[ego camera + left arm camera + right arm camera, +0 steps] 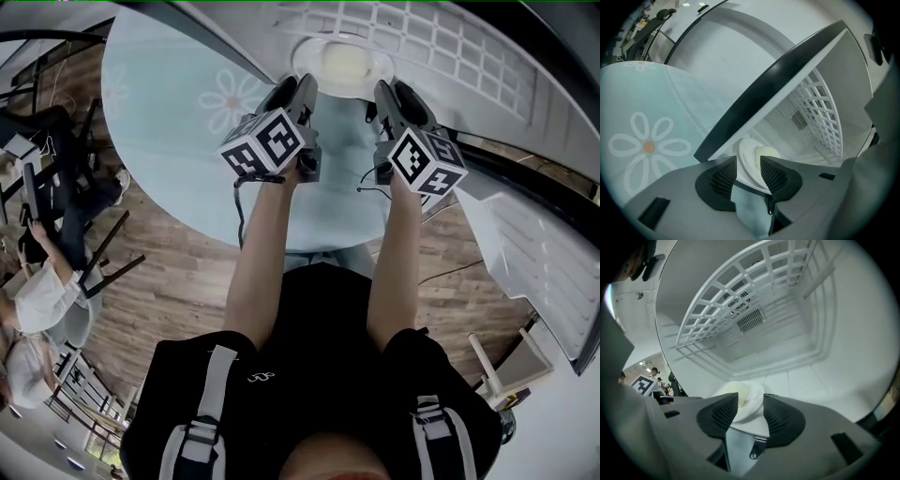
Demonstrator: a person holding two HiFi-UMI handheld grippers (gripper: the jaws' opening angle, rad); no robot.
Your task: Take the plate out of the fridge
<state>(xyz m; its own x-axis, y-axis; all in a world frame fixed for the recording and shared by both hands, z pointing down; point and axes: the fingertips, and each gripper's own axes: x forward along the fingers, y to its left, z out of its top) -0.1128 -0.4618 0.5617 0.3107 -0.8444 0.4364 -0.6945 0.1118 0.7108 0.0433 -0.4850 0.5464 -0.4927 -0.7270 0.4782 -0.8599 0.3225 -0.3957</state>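
bench [169, 159]: round, pale blue cloth | daisy print [239, 94] on it | wood floor [178, 300] underneath | black chairs [66, 187] off left | person in white top [37, 295] nearby

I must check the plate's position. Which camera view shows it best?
The head view: the plate shows nearly whole, from above. Both gripper views show only a part of it, beyond their open jaws.

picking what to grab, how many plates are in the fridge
1: a white plate on the fridge floor, near the front. The wire shelf above shows none, though the near corners are hidden from view.
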